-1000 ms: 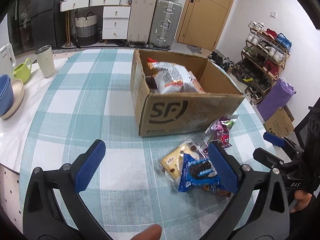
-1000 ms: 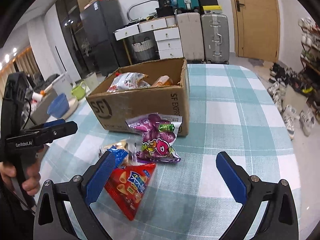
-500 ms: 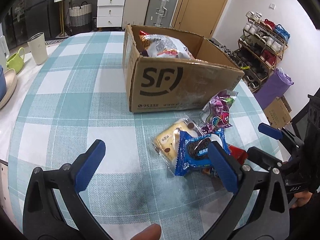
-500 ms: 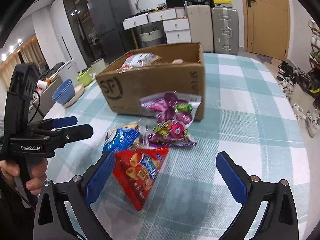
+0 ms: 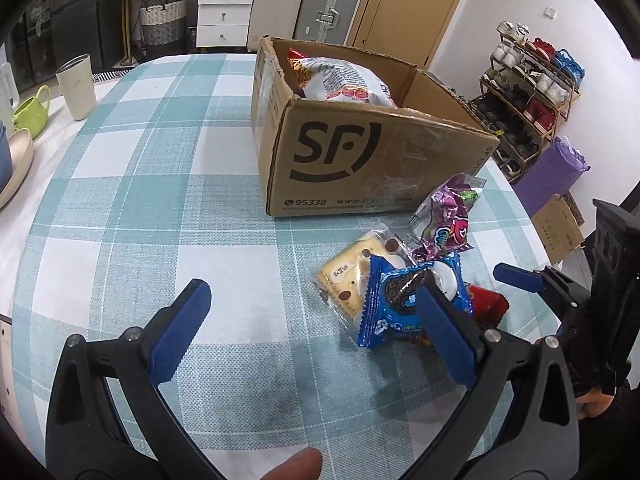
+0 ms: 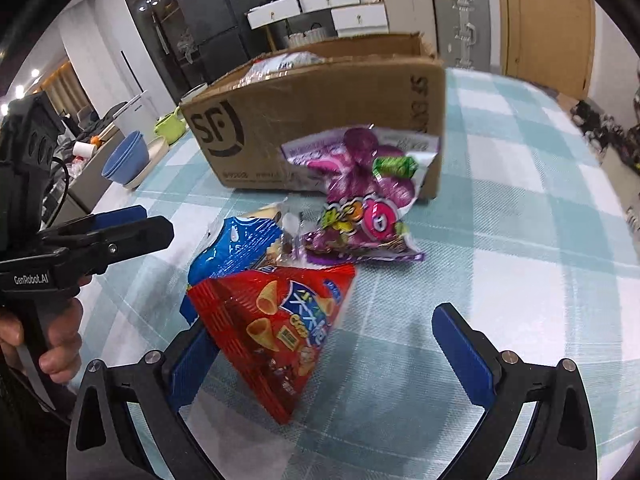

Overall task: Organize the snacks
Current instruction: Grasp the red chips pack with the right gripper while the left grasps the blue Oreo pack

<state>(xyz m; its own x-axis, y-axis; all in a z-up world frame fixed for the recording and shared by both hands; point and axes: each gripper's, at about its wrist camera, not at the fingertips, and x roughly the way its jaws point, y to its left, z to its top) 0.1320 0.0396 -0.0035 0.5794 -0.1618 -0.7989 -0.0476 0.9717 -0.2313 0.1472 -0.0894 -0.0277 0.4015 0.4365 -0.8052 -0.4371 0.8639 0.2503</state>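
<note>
Left hand-held gripper (image 5: 310, 312): hanging above the bench (image 5: 132, 216) with its fingers wide apart and nothing between them; the right-side pad is sitting over the blue cookie pack (image 5: 400, 300).
Right hand-held gripper (image 6: 326, 342): also spread apart and empty, with the red cone-snack bag (image 6: 276, 328) lying in the gap nearer its left finger.
Loose snacks: lying in a small heap on the bench just in front of the cardboard box (image 5: 372, 160); the purple candy bag (image 6: 364, 196) is leaning against the box front, and the yellow biscuit pack (image 5: 356, 268) is lying partly under the blue cookie pack.
Step in hand (a judgement): closing in on one pack from the heap, probably the red bag for the right side.
Doing it well: centring one bag between the fingers and pinching it on a flat edge (foil is slippery), then lifting clear before crossing the box wall.
Box contents: a large white chip bag (image 5: 344, 80) is already lying inside, with another pack partly hidden behind it.
</note>
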